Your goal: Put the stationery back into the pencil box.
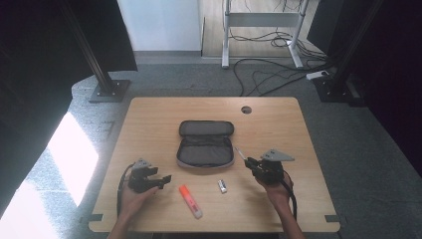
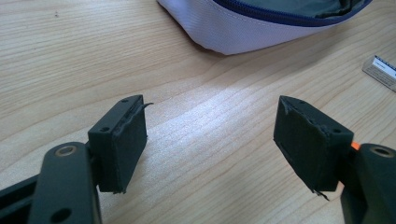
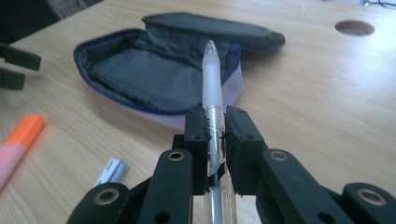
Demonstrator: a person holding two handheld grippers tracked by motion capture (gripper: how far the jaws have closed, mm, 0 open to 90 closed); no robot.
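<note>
On the left of the open pencil case (image 1: 205,143), the left gripper (image 1: 166,178) rests low over the table (image 1: 149,119), its fingers (image 2: 122,140) spread apart with nothing between them, aimed toward the case's near edge. Between that gripper and the case's near side lie an orange highlighter (image 1: 190,201) and a small white eraser (image 1: 222,186), both untouched on the wood. To the right of the case, the right gripper (image 1: 247,160) has its fingers clamped on a clear pen (image 3: 212,93), tip pointing at the case. The step in hand looks like carrying the pen to the case; next it seems to call for moving over the open pocket and letting go. The right hand (image 1: 275,191) holds its gripper raised, angled leftward.
</note>
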